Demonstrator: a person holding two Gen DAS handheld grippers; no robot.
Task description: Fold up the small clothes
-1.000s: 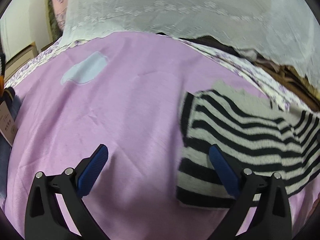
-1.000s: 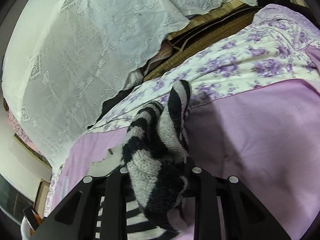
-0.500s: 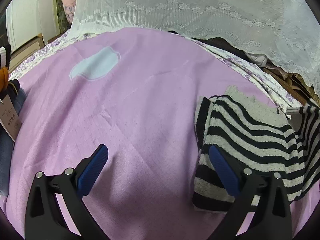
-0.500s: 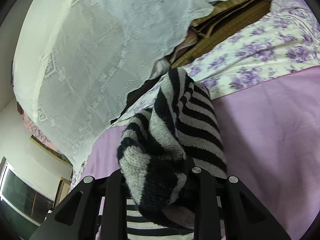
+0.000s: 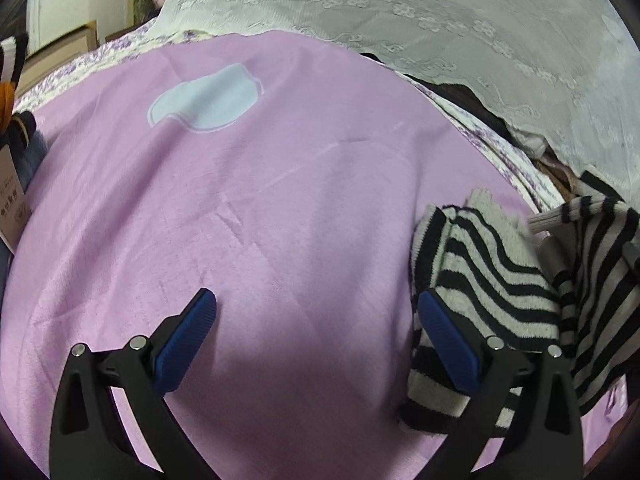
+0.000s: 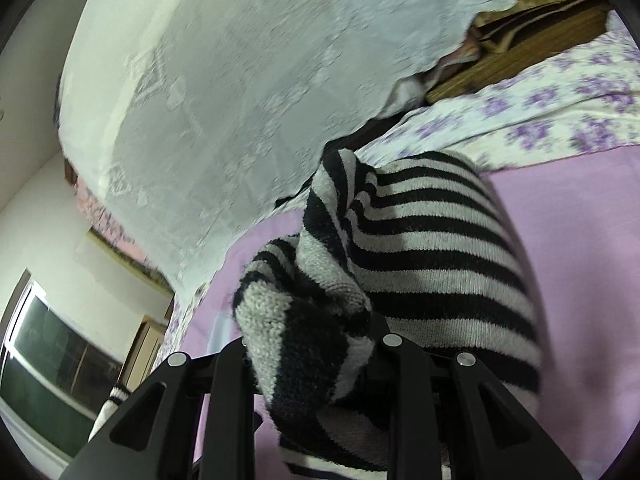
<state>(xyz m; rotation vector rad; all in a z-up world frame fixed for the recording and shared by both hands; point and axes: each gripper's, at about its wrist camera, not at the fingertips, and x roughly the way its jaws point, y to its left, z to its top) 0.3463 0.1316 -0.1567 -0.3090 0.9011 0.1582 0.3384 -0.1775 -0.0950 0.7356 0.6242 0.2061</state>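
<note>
Left wrist view. Left tongs (image 5: 314, 316): blue ribbed pads spread wide, nothing between them, poised low over the pink plush blanket (image 5: 248, 216) that covers the bed. The empty stance suits a hand waiting to pin or take an edge. Black-and-grey striped knit garment (image 5: 492, 276): lies at the right side of the blanket, partly doubled, one part drawn upward toward the frame's right edge, presumably so a fold can be carried across. The right pad overlaps the garment's near edge; whether it touches cannot be told. Pale blue patch (image 5: 206, 98) on the blanket, far side. White lace curtain (image 5: 440, 12) hangs behind. Paper tag and dark clothing at the left border are cut off and unidentifiable.

Right wrist view. Right tongs (image 6: 316, 344): clamped on a bunched portion of the striped garment (image 6: 432, 260), which is lifted clear and drapes over the fingers. The pads are wholly hidden by knit, and which part is gripped cannot be told. Purple-flowered white sheet (image 6: 560, 120) borders the blanket. The lace curtain is blurred.
</note>
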